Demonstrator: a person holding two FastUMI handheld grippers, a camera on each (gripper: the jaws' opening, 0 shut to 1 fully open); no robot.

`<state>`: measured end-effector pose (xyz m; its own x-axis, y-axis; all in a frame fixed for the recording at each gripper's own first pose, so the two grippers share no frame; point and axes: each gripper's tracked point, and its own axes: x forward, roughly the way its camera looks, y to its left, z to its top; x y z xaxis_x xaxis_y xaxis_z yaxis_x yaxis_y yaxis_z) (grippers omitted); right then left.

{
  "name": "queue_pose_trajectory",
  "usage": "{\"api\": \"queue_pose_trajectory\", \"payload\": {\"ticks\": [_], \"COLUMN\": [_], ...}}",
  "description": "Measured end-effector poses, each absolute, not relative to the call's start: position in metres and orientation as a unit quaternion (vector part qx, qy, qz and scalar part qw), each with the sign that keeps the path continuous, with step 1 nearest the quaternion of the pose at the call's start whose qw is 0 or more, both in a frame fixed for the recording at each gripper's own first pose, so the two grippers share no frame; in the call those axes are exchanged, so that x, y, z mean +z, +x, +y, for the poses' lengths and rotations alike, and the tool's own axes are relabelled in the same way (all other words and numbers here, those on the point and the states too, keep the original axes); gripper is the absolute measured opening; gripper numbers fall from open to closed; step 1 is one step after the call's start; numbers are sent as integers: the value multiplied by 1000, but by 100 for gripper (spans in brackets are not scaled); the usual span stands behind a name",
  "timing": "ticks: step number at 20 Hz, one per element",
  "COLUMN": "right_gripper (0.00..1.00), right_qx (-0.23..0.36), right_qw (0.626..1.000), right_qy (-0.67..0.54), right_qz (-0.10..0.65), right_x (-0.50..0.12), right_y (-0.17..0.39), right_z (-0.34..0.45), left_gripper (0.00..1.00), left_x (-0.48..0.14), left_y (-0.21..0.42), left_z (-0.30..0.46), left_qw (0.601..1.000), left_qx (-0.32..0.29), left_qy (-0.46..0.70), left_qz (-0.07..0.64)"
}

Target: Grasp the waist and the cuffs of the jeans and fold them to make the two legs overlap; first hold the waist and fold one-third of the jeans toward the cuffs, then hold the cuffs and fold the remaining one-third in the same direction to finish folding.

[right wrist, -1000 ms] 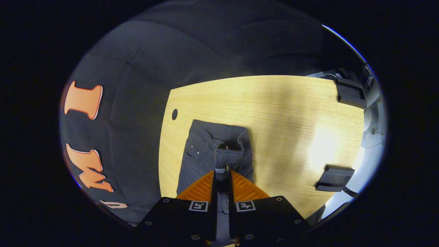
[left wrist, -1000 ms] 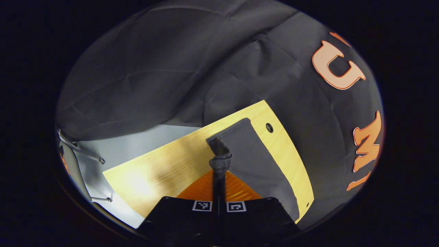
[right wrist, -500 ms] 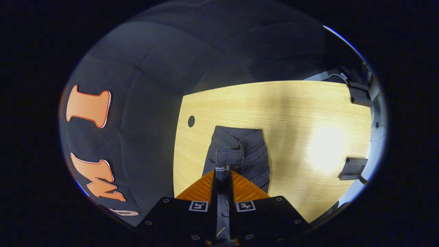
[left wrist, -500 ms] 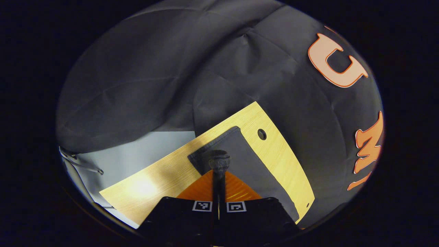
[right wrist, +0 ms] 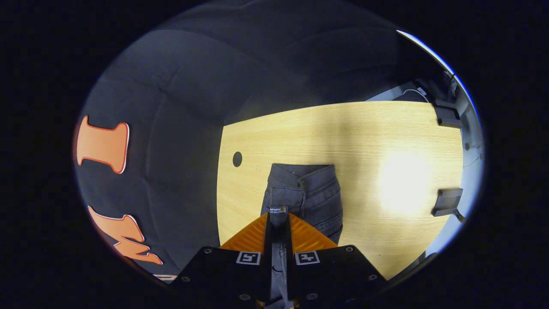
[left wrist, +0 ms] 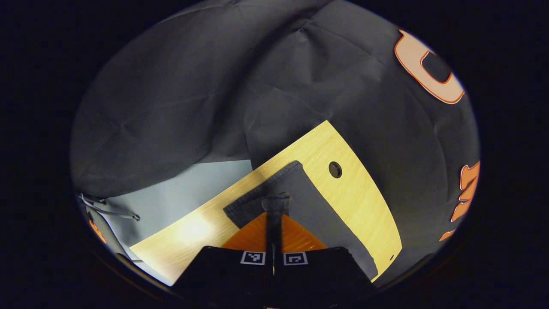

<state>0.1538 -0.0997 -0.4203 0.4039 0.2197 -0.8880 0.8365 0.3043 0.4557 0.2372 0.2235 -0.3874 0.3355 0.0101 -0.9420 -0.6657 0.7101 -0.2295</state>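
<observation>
The fingers are hiding most of each pinched fold, so the grasped layers are hard to count. A wooden table is standing against the booth's dark cloth. The left gripper is clamping the jeans at what seems the cuff; the right gripper is clamping the waist.

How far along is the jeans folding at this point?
Still in the first step. The left hand-held gripper is shut on the cuffs and the right hand-held gripper is shut on the waist, with the jeans lying long and narrow on the table, so the legs look about overlapped. Both one-third folds are left.
</observation>
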Motion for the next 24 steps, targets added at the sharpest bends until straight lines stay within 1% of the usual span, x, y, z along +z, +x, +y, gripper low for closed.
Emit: {"api": "queue_pose_trajectory", "payload": {"ticks": [4, 6, 9, 13, 17, 18, 20, 22, 23, 24], "right_gripper": [15, 15, 15, 15, 15, 15, 15, 15, 16, 15], "right_qx": [-226, -222, -217, -212, -198, -197, -199, -200, -198, -196], "right_qw": [633, 628, 621, 616, 612, 610, 605, 604, 606, 612], "right_qy": [535, 531, 523, 514, 515, 515, 519, 520, 517, 514], "right_qz": [513, 523, 542, 558, 567, 569, 570, 570, 571, 569], "right_x": [-444, -458, -478, -496, -502, -505, -507, -506, -505, -504], "right_y": [185, 200, 216, 239, 249, 251, 254, 255, 254, 254], "right_z": [-90, -84, -72, -63, -59, -57, -53, -52, -53, -52], "left_gripper": [1, 1, 1, 1, 4, 11, 20, 51, 55, 65], "left_x": [-390, -390, -391, -387, -387, -390, -389, -385, -376, -370], "left_y": [241, 250, 247, 266, 279, 282, 294, 307, 313, 316], "left_z": [227, 226, 228, 232, 235, 235, 232, 238, 237, 230], "left_qw": [745, 740, 728, 725, 728, 730, 743, 767, 775, 780], "left_qx": [250, 255, 262, 269, 272, 272, 265, 260, 250, 235], "left_qy": [-282, -281, -276, -274, -276, -271, -270, -258, -258, -261], "left_qz": [550, 556, 570, 572, 566, 565, 551, 527, 521, 518]}}
